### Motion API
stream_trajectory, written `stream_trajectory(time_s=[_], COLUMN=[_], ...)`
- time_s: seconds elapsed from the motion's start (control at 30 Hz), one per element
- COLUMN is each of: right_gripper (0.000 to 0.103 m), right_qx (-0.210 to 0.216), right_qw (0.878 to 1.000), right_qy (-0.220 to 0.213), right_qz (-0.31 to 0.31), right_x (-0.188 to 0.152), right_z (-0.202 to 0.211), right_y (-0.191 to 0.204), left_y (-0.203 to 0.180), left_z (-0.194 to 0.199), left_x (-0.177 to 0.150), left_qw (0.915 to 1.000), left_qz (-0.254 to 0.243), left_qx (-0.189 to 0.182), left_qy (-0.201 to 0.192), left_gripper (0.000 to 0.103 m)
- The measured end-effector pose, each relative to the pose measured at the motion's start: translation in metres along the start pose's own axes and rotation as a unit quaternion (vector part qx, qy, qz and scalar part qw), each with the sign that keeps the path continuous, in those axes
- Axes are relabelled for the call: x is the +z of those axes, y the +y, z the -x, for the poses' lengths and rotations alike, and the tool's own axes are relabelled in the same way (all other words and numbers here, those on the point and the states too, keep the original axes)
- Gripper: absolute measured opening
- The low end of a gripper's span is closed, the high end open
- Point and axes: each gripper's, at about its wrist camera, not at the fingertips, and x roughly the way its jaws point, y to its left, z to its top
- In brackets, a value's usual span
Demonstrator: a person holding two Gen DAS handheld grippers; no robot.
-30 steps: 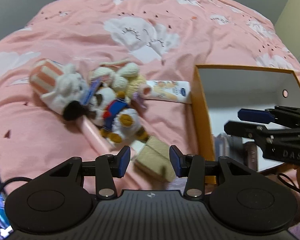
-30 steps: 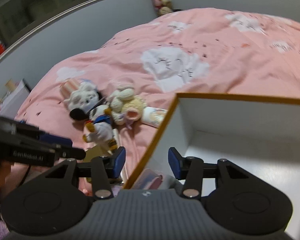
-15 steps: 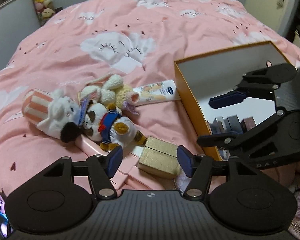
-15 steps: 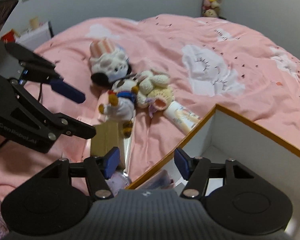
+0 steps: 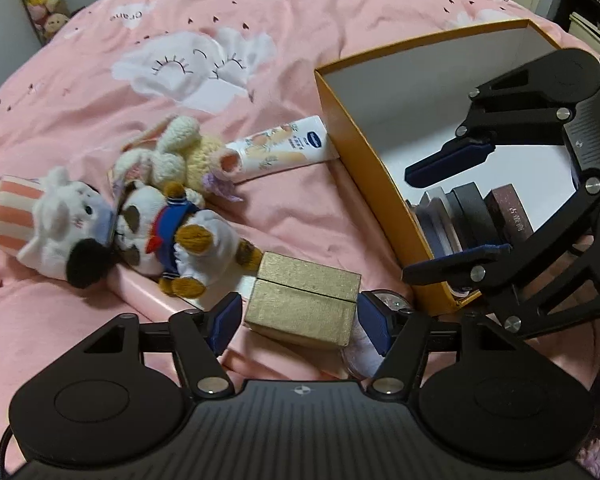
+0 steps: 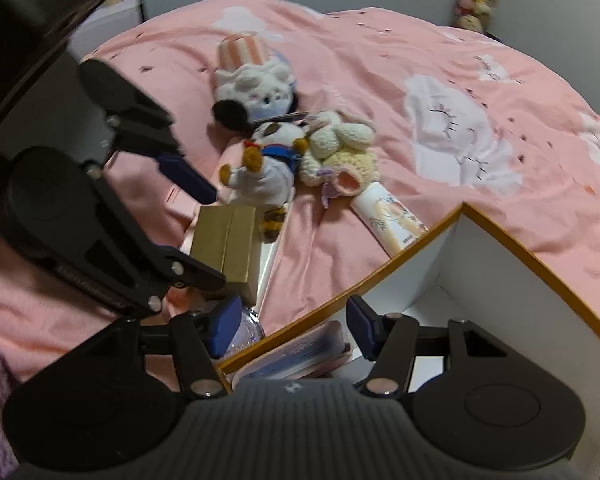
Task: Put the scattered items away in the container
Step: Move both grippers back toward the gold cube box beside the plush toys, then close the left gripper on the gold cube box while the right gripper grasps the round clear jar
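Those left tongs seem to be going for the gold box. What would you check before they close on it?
1. Left tongs open: ok, fingers spread wide.
2. Gold box between the fingers: ok, it sits in the gap, a blue pad on each side.
3. Pads touching the box: cannot tell, the gaps look slim.
4. Nothing else in the grip: not ok, a round clear item lies by the right pad, and the plush dog reaches the box's far corner.
5. Room in the orange bin: ok, white floor shows behind the books.
6. Right tongs out of the way: not ok, they hang open over the bin's edge.
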Motion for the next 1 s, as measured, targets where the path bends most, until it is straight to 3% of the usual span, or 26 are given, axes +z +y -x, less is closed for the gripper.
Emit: stream_trajectory(time_s=[0.4,0.67,1.0], right_gripper=[0.047,0.047,0.049], right_qx=[0.066,0.131,0.193], right_qw=[0.992,0.971,0.932], right_qy=[0.030,0.139,0.264], right_qz=[0.103,0.144,0.156], right_x=[0.027,0.049,0.056], right_z=[-0.007,-0.058,-0.120], right_y=[0.002,0.004,0.016], left_y=[0.009,0.023,0.034], left_z=[0.015,0.032,0.036], left_x=[-0.003,-0.005,-0.011], left_qw=[0.9995,0.9989,0.9978], left_qz=[0.022,0.034,0.052], left_qx=[-0.010,0.001,-0.016], left_qy=[-0.021,-0.032,-0.038], left_gripper=[0.072,0.071,0.071])
